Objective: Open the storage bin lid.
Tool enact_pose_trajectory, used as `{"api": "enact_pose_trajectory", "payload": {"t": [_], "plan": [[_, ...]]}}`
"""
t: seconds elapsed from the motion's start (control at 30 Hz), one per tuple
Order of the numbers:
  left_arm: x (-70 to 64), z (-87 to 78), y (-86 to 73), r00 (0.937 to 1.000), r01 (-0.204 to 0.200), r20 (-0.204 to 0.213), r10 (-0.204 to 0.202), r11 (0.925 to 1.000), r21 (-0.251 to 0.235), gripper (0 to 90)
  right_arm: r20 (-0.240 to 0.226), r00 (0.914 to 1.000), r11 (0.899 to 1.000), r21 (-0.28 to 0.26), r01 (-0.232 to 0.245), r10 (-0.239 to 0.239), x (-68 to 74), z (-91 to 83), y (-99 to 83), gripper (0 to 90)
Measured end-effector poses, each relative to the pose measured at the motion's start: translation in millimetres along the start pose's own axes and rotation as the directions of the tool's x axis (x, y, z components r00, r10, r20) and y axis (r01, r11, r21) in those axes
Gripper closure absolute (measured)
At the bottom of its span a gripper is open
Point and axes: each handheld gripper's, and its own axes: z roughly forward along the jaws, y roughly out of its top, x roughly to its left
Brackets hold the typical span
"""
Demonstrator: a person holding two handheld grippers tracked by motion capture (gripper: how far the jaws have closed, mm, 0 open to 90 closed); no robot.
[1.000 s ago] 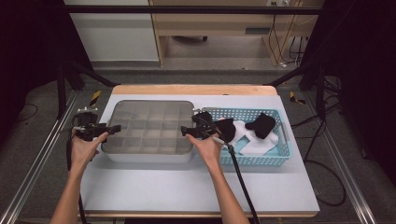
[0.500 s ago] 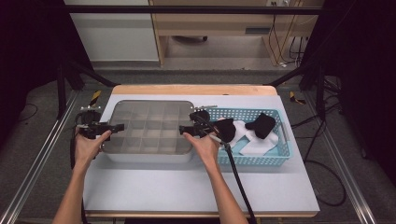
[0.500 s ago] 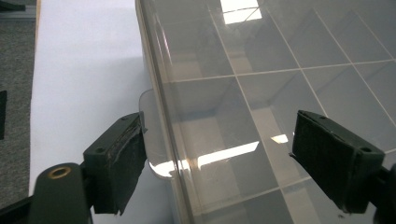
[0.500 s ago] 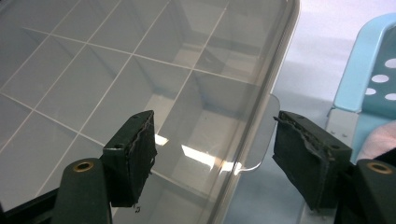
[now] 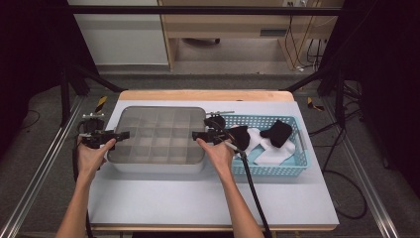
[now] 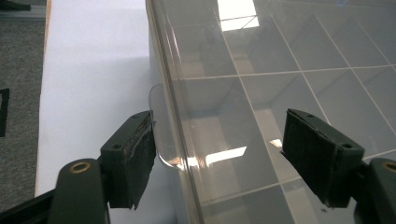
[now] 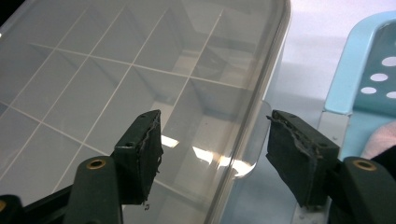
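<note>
Both jaws wide, straddling side tabs of compartment box lid [image 5: 157,133]: left gripper [image 6: 219,154] at left edge, right gripper [image 7: 215,156] at right edge. Box mid-bench. Risk: uneven grip, pads slipping off slick tabs, lid tilting. Blue basket [image 5: 292,168] just beside right gripper, crowding it.

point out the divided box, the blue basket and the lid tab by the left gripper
divided box [image 5: 157,133], high view, on the middle of its clear lid
blue basket [image 5: 277,170], high view, on its near wall
lid tab [image 6: 161,135], left gripper view, on the clear tab sticking out from the lid's edge
</note>
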Motion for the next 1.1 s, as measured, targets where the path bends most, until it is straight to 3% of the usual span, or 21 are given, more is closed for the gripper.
{"api": "enact_pose_trajectory", "payload": {"t": [0.17,0.27,0.37,0.63,0.87,1.1], "plan": [[0.7,0.3,0.2,1.0000,0.005,0.001,-0.005,1.0000,-0.001,25.7,0.022,0.9998,1.000,-0.008,0.004,-0.004,1.6,1.3,-0.5,38.0],[1.3,0.2,-0.3,1.0000,0.003,0.005,-0.003,1.0000,-0.004,25.9,0.019,0.9997,1.000,-0.014,-0.015,0.015,0.7,2.5,-0.1,38.7],[5.4,0.7,0.0,0.9997,0.010,0.023,-0.010,0.9999,-0.008,27.2,-0.011,0.9977,0.998,0.000,-0.067,0.067,-1.7,6.4,1.8,37.9],[6.0,2.8,0.4,0.9995,0.021,0.023,-0.021,0.9997,-0.015,27.8,-0.015,0.9978,0.998,0.002,-0.064,0.064,-2.6,6.0,2.0,39.1],[8.0,0.4,-0.1,0.9981,0.055,0.029,-0.054,0.9981,-0.029,33.1,-0.036,0.9971,0.998,-0.013,-0.068,0.068,-6.9,1.2,2.1,44.3],[7.1,-15.3,1.3,0.9978,0.059,0.038,-0.055,0.9915,-0.116,40.8,-0.059,0.9966,0.995,-0.079,-0.063,0.059,-5.8,-14.4,4.8,52.6]]}}
